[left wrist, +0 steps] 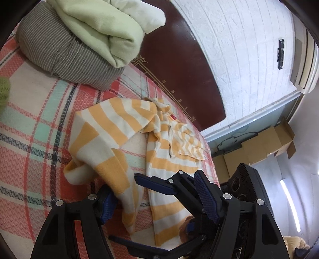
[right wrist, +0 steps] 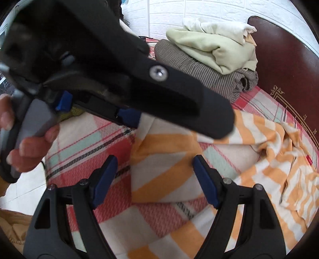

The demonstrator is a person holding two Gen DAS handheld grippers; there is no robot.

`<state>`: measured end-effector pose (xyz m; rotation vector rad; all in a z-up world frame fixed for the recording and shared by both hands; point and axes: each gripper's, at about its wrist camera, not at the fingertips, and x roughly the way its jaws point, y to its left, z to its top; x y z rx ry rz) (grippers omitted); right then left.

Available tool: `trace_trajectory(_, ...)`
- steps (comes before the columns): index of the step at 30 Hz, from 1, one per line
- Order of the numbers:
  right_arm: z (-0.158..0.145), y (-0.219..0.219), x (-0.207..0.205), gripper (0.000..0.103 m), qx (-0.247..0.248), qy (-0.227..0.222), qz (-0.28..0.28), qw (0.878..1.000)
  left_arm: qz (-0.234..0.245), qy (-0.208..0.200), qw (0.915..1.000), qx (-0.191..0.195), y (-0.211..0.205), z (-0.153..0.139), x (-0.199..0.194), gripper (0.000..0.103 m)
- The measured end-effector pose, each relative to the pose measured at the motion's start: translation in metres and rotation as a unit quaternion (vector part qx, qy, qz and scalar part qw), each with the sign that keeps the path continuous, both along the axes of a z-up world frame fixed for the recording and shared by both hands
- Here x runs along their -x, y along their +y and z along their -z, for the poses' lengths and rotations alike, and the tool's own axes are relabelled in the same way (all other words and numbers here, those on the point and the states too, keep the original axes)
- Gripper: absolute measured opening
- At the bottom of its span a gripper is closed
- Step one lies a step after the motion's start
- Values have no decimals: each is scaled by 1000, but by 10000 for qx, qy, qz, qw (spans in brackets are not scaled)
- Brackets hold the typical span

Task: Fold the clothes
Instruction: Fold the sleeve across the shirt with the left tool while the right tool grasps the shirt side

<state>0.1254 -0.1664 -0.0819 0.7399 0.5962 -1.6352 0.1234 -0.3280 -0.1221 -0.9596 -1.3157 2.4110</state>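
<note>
Altogether two grippers show, one orange-and-white striped garment (left wrist: 111, 127), and one pile of three folded clothes at the upper left of the left wrist view: a grey striped shirt (left wrist: 65, 53) at the bottom, a pale green piece (left wrist: 95, 29) on it, a cream piece (left wrist: 149, 16) on top; all lie on a red, mint and cream plaid blanket (left wrist: 30, 123), with a dark brown headboard (left wrist: 179, 59) behind and a white brick-pattern wall (left wrist: 239, 39) at the upper right; one hand (right wrist: 26, 151) grips a handle at the left edge of the right wrist view.

The striped garment lies crumpled across the middle of the blanket; in the left wrist view a striped strip runs down between the fingers of the left gripper (left wrist: 157, 201), whose jaws stand apart with no pad pressing the cloth; the other gripper crosses the lower centre of that view.

In the right wrist view the right gripper (right wrist: 153, 179) has its jaws wide apart; a folded striped part of the garment lies between and below the blue pads (right wrist: 205, 183), and whether a pad touches it I cannot tell; nothing is clamped.
</note>
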Motion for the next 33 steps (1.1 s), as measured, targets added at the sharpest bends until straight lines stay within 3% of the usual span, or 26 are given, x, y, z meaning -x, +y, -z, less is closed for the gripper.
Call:
trace_trajectory(2, 1, -2, 7, 32, -92, -140, -9, 9999, -23, -25, 10000, -26, -3, 0, 0, 73)
trace_trajectory(4, 0, 0, 17, 21, -163, -297, 78, 9994, -45, 6, 10000, -41, -6, -2, -1, 73)
trace_trajectory(8, -20, 21, 53, 19, 300, -1382, 196, 9898, -64, 127, 9999, 24, -10, -11, -4, 73)
trace_trajectory(12, -44, 47, 90, 19, 824, -2405, 290, 9667, -102, 281, 9995, 73, -13, -22, -5, 74)
trace_trajectory(18, -81, 87, 131, 19, 1514, -3133, 517, 9361, -112, 454, 9986, 256, -11, -37, -5, 79)
trace_trajectory(26, -129, 131, 173, 19, 2026, -3064, 861, 9261, 369, 267, 9959, 780, 27, -40, 22, 79)
trace_trajectory(33, -145, 173, 202, 19, 2055, -2896, 1110, 9282, 739, -102, 9835, 1649, 71, -35, 64, 79)
